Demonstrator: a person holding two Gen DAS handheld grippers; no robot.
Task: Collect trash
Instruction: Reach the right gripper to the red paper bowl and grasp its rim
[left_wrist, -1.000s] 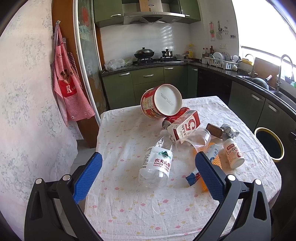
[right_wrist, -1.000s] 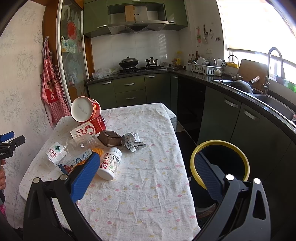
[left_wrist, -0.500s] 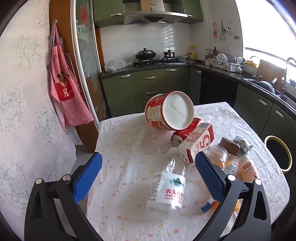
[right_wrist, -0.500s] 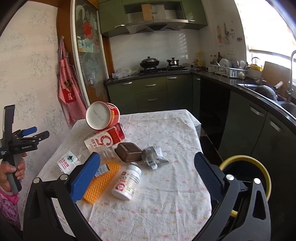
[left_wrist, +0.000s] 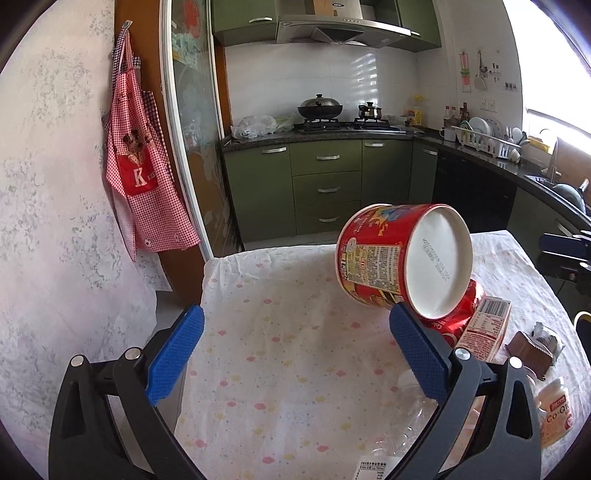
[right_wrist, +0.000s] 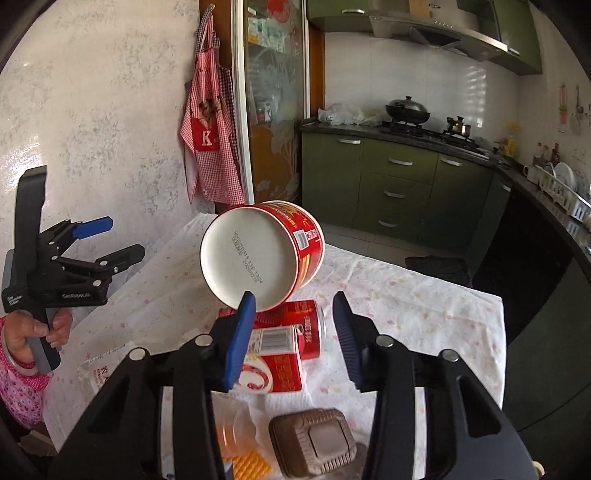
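Observation:
A pile of trash lies on the table (left_wrist: 280, 332). A red instant-noodle cup (left_wrist: 402, 258) (right_wrist: 262, 254) leans bottom-out on a red soda can (right_wrist: 306, 328) and a red-and-white carton (right_wrist: 273, 360) (left_wrist: 484, 334). A brown plastic tray (right_wrist: 314, 445), a white pill bottle (left_wrist: 556, 410) and a clear water bottle (left_wrist: 391, 443) lie nearby. My left gripper (left_wrist: 291, 354) is open and empty, left of the cup. My right gripper (right_wrist: 295, 334) is open over the can and carton, touching nothing.
The left gripper also shows in the right wrist view (right_wrist: 74, 266), held in a hand. A red apron (left_wrist: 140, 173) hangs on the wall. Green cabinets (left_wrist: 325, 184) and a stove stand behind. A yellow-rimmed bin (left_wrist: 583, 317) shows at the table's right.
Both grippers have moved closer to the trash pile. The right one swung left from the bin side and now sits over the can and carton. Its jaws look narrower.

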